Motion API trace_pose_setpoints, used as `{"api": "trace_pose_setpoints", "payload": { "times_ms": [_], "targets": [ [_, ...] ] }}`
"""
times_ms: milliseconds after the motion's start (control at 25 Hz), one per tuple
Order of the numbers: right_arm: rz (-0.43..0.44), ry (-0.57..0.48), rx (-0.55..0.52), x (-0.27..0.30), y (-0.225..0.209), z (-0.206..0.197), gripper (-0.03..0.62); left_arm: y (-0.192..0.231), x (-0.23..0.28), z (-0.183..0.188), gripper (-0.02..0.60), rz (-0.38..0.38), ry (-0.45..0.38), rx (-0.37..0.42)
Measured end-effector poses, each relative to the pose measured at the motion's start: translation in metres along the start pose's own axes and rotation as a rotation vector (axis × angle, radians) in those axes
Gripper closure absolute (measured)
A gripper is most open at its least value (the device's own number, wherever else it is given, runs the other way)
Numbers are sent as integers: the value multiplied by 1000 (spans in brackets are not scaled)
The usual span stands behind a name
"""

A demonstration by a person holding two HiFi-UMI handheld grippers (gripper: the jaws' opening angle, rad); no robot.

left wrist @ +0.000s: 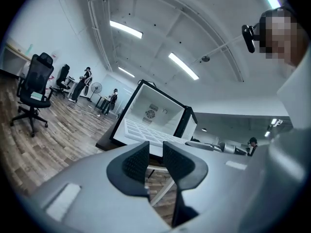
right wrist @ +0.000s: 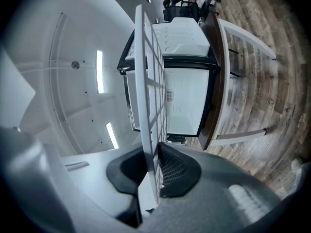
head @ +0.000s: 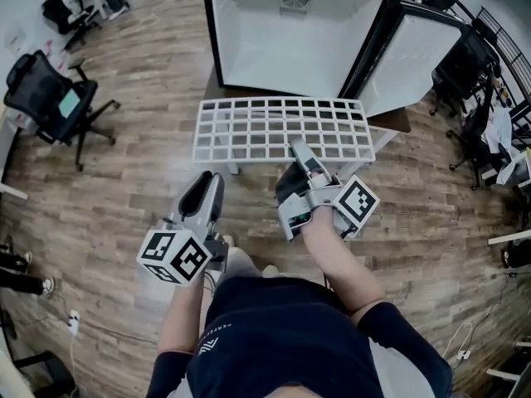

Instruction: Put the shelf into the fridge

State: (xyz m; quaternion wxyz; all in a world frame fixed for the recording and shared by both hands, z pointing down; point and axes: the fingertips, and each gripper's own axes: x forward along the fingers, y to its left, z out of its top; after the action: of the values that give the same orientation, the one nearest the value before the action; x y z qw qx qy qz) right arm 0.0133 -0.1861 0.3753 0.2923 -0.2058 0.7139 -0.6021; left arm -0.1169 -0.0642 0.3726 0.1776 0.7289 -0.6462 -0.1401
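Head view: a person looks down at both arms over a wood-plank floor (head: 124,189). A white grid fridge shelf (head: 282,129) lies flat at the centre of the frame, just below the open fridge (head: 290,31) at the top. The shelf is outside the fridge, with its far edge near the opening. The fridge door (head: 419,56) swings out to the upper right. The right tongs (head: 299,149) grip the shelf's near edge, right of its middle. The left tongs (head: 207,181) sit at lower left of centre, apart from the shelf. A black office chair (head: 46,98) stands at upper left.

Left gripper view: the left tongs (left wrist: 155,154) are released, with a narrow gap between the jaws and nothing in it. Beyond them, at mid-frame, are the shelf (left wrist: 146,130) and the fridge (left wrist: 155,110).

Right gripper view: the right tongs (right wrist: 153,171) are clenched on the shelf (right wrist: 145,81), which runs edge-on up the frame. Behind it is the fridge (right wrist: 187,96), standing on a dark wooden counter (right wrist: 214,81) right of centre.
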Motion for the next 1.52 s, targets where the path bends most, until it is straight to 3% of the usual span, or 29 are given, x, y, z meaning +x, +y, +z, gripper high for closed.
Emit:
{"api": "trace_pose_setpoints", "payload": {
  "times_ms": [600,1040,1280,1520],
  "targets": [
    [2,-158,21,94,21,37,560,32,99,69,486,-201,50,65],
    [10,-274,8,138,45,45,560,66,138,112,483,-341,56,83],
    [22,-323,-37,145,61,49,560,65,148,123,483,-429,70,89],
    [44,-332,-30,156,84,73,560,48,168,136,483,-443,63,83]
  ]
}}
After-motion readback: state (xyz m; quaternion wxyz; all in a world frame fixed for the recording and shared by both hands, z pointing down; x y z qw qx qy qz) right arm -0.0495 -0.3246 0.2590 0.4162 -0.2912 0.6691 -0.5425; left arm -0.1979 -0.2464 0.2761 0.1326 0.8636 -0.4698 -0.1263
